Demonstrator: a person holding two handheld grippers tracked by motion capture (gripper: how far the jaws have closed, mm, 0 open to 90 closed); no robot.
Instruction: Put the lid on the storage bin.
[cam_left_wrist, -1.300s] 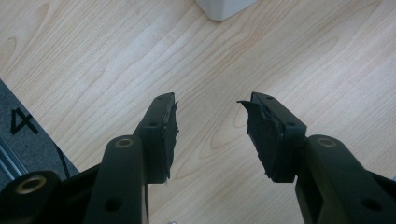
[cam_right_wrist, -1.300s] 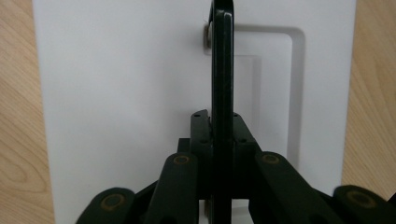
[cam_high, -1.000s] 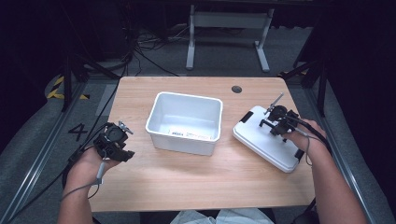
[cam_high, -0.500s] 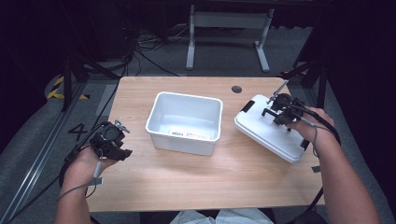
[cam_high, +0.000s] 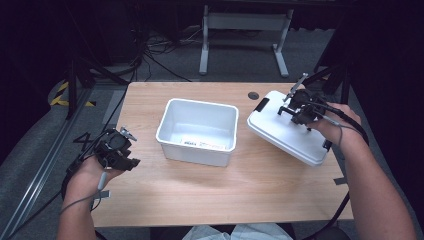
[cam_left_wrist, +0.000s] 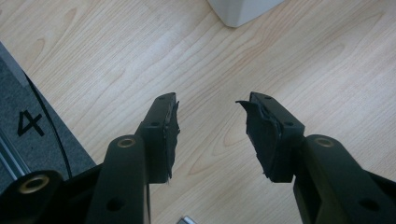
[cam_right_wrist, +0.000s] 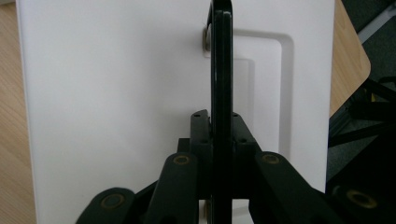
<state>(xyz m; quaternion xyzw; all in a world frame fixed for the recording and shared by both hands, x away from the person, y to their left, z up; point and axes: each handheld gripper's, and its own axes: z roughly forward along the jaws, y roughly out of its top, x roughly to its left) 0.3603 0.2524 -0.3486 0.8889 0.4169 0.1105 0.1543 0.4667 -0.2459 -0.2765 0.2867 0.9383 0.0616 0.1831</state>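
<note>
Here the white lid (cam_high: 287, 131) tilts, long axis running diagonally.

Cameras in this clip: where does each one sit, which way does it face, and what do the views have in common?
High view: fixed above the person's side, facing forward and down on the table, white bin and white lid; both forearms show, with the left gripper and right gripper.
Left gripper view: rides the left gripper, facing down past open jaws at bare tabletop and a bin corner.
Right gripper view: rides the right gripper, jaws shut on the lid's black handle.
Shared: the lid appears in the high and right gripper views.
</note>
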